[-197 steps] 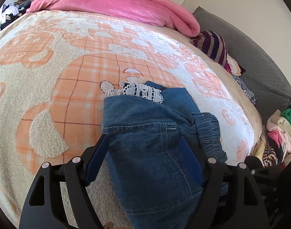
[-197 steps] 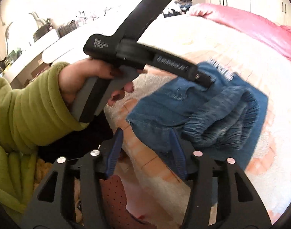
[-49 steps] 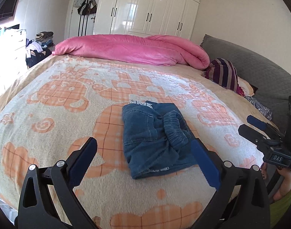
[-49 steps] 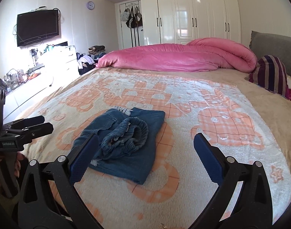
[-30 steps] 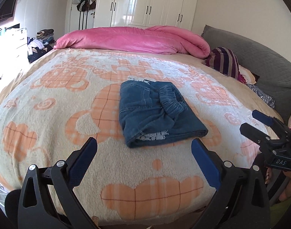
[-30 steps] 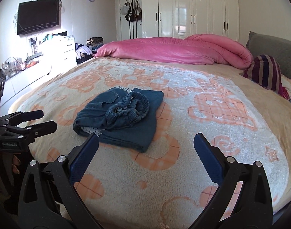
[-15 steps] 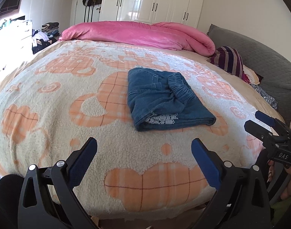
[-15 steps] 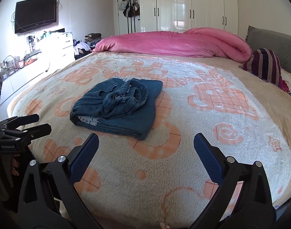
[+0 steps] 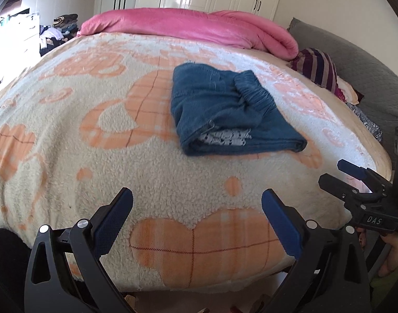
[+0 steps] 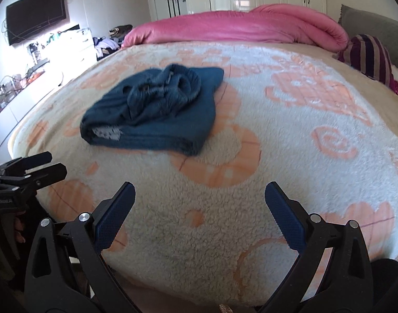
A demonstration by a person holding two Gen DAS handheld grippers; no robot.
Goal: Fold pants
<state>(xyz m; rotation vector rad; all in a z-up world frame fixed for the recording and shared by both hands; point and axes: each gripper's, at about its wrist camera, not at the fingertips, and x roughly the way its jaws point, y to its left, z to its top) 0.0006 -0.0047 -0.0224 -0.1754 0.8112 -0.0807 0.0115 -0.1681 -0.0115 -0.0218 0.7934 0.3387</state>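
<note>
The left gripper (image 9: 197, 219) hovers level at the foot edge of the bed (image 9: 68, 135), its blue pads spread wide apart with nothing between them, pointing along the cream and orange blanket (image 9: 172, 208). The folded denim pants (image 9: 225, 112) lie flat on that blanket well ahead of it and a little to its right, white lace showing at the near fold. Further right, the right gripper (image 10: 200, 208) is held at the same low, forward-pointing pose, fingers likewise spread and empty; from it the pants (image 10: 157, 114) sit ahead and to the left
</note>
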